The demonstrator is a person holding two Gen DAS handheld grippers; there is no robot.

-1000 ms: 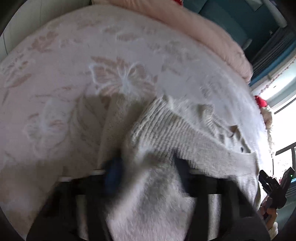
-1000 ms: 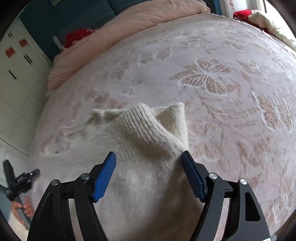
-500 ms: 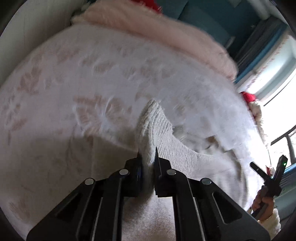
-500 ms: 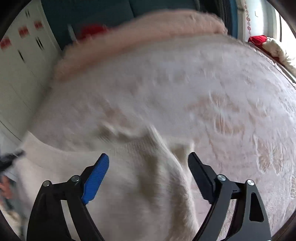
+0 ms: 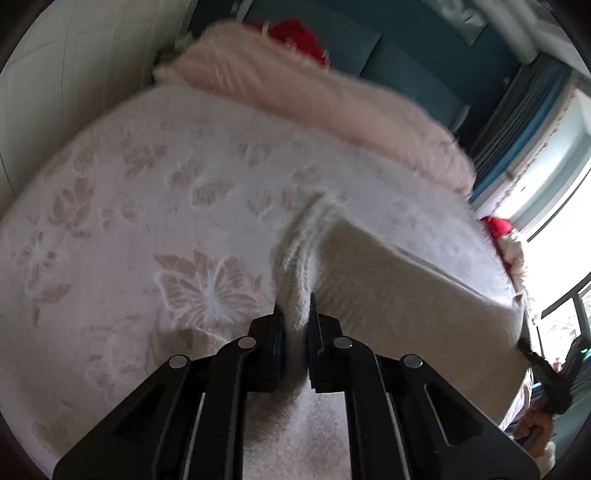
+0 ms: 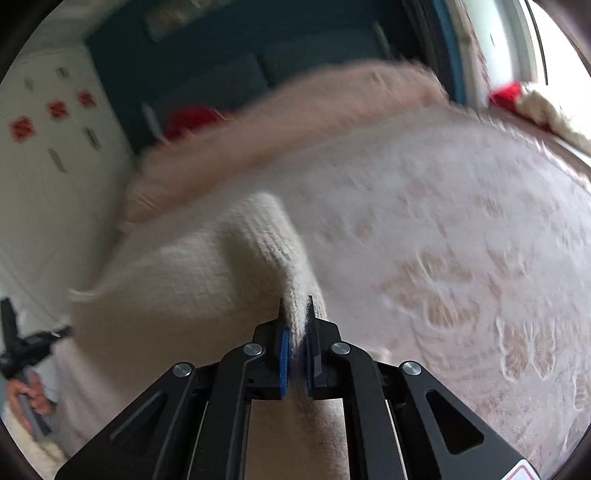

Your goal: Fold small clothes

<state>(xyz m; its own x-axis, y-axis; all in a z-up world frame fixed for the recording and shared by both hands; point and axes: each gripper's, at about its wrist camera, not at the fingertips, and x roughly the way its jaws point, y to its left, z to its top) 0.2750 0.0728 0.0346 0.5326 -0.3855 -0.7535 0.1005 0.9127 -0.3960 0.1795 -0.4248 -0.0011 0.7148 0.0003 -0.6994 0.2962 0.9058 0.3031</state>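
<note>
While the left gripper and the right gripper are each pinching shut on a ribbed edge of the cream knit sweater, which is stretching above the butterfly bedspread, it is looking soft, light and floppy, best held by those thicker edges.

sweater over bedspread, pillow behind

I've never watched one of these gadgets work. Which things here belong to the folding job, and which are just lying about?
Part of the job:
- cream knitted sweater
- left gripper, shut on the sweater
- right gripper, shut on the sweater

Just lying about:
- butterfly-patterned bedspread
- fluffy pink blanket
- red item behind the blanket
- white cabinet
</note>
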